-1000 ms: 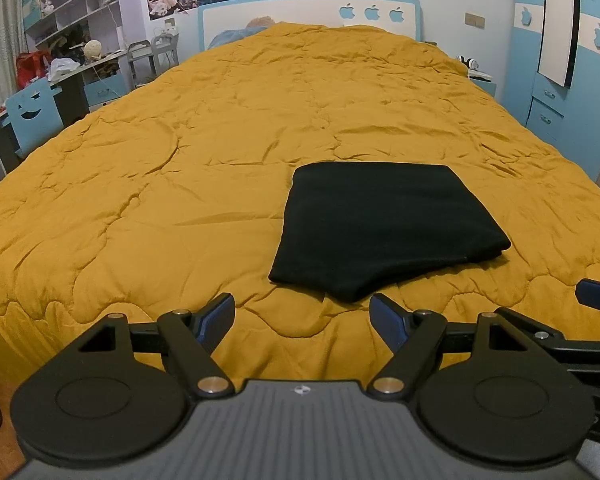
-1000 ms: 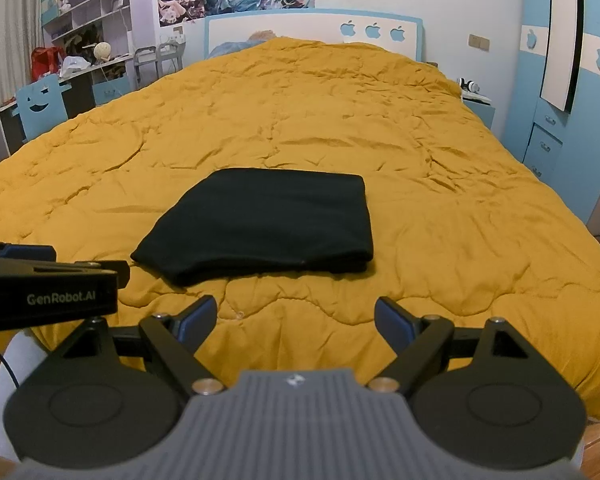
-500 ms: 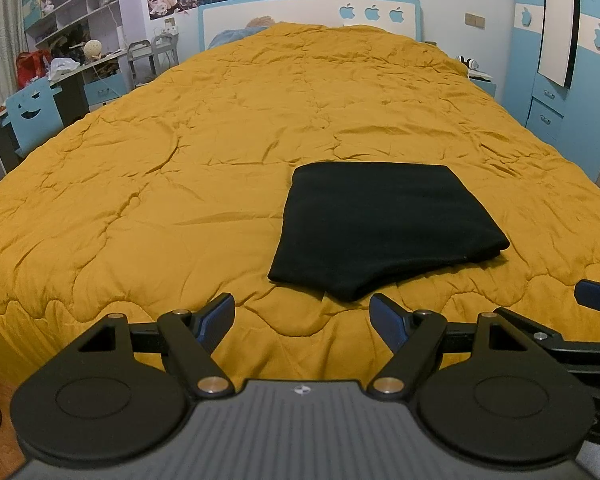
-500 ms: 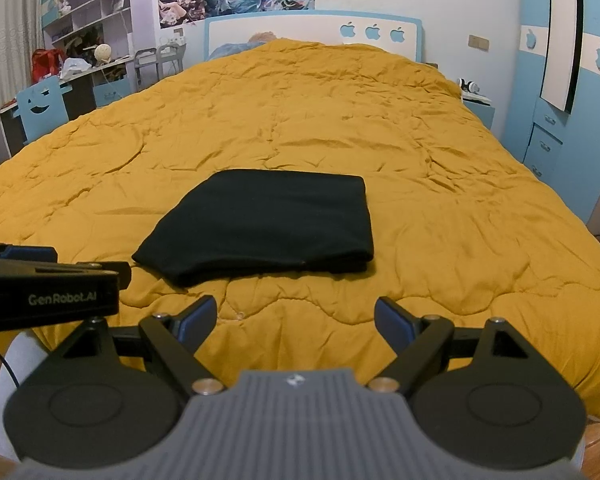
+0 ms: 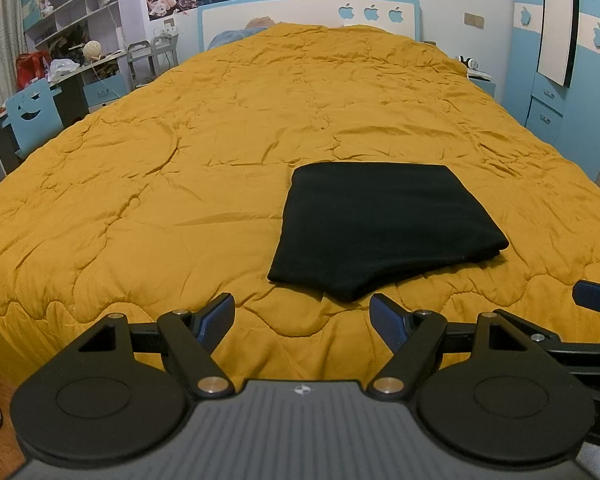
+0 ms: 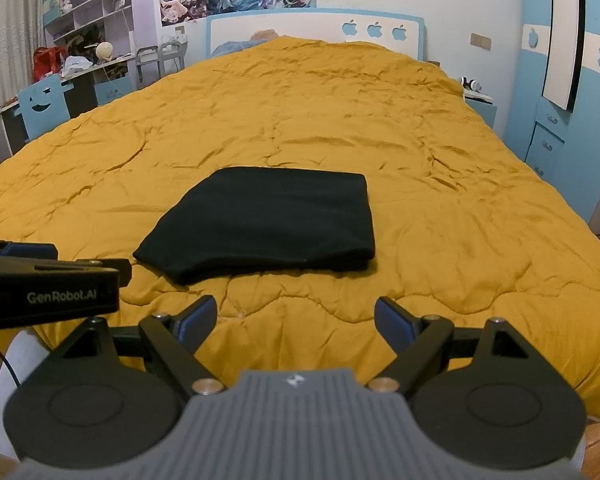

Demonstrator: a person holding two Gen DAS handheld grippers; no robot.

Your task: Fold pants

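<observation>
The pants [image 5: 384, 228] lie folded into a compact black rectangle on the bed [image 5: 180, 160], near its foot edge and roughly centred across its width. The fold is flat, with layered edges visible along the near side (the near left corner runs at a slant). The bed is covered by a mustard-yellow quilt, wrinkled over its whole surface.

The left gripper [image 5: 302, 314] is released: its blue-padded fingers [image 5: 216, 314] stand wide apart and hold nothing. It hovers over the foot edge of the bed, just short of the near edge of the pants, without contact. The right gripper [image 6: 296, 316] is likewise released, fingers spread and clear of the fabric, positioned near the foot edge with the pants ahead and slightly to its left. In the right wrist view, the body of the left gripper appears at the left edge; in the left wrist view, a blue finger tip of the right gripper appears at the right edge.

A headboard [image 5: 308, 16] with apple cut-outs closes the far end of the bed. A blue chair [image 5: 32, 116] and shelves stand to the left; a blue wardrobe [image 5: 580, 80] stands to the right.
</observation>
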